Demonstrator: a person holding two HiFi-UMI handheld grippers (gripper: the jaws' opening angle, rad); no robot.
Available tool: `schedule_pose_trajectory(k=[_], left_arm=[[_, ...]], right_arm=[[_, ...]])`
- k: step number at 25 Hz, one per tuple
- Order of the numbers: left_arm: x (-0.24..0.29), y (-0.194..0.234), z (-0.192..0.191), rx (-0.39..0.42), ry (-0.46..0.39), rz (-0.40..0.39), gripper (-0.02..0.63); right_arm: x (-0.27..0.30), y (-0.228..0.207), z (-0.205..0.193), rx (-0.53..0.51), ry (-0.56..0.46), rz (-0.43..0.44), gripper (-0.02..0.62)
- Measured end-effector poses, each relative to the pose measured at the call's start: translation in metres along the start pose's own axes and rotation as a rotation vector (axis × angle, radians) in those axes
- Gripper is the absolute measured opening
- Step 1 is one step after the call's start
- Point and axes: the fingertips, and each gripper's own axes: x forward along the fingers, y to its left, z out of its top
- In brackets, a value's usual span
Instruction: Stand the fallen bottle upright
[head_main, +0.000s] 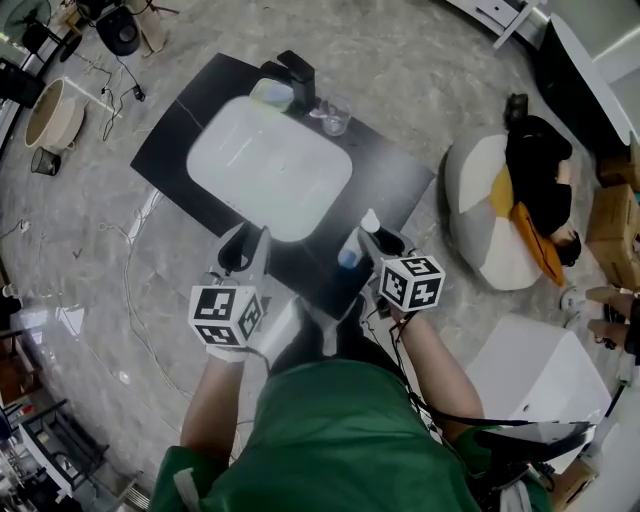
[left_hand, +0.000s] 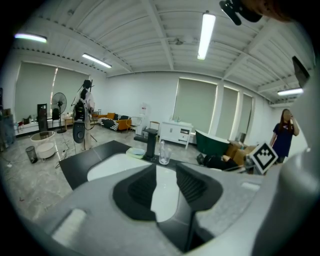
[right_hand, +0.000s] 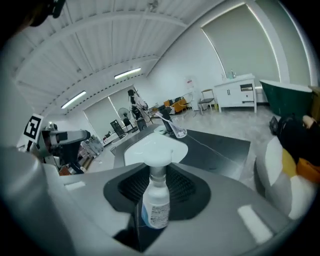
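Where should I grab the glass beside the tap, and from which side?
Probably grip the glass across its wall, about midway up, coming from its right in the head view: it stands upright and round, and the tap crowds its left. The left tool is open and empty.

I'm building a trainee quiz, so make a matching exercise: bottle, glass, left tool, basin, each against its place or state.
1 bottle; 2 glass; 3 left tool; 4 basin.
A empty, jaws apart; B set in the dark counter; C clamped in the right tool; D beside the faucet.
Pairs: 1-C, 2-D, 3-A, 4-B.
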Motion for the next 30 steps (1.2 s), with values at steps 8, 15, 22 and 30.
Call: schedule_pose_trajectory(k=[8,15,22,30], left_arm=[[-0.022,-0.003,0.005,0.004,-0.02,0.013,0.121],[-0.029,-0.009,0.008,0.011,-0.026,0.007,0.12],[-0.03,-0.015,0.002,0.012,-0.021,0.001,0.117],[-0.033,-0.027,0.003,0.015,-0.028,-0.019,0.115]], right_arm=[[-0.013,0.019,-0.001,-0.233,-0.029,-0.044,0.103],[-0.026,0.028,-0.007,-0.321,-0.077,-0.068,0.103],[-0.033,0.033,-0.019,-0.365,-0.047,-0.066,0.104],[-0.042,0.034,-0.029,-0.382,-0.02,-0.065,0.147]])
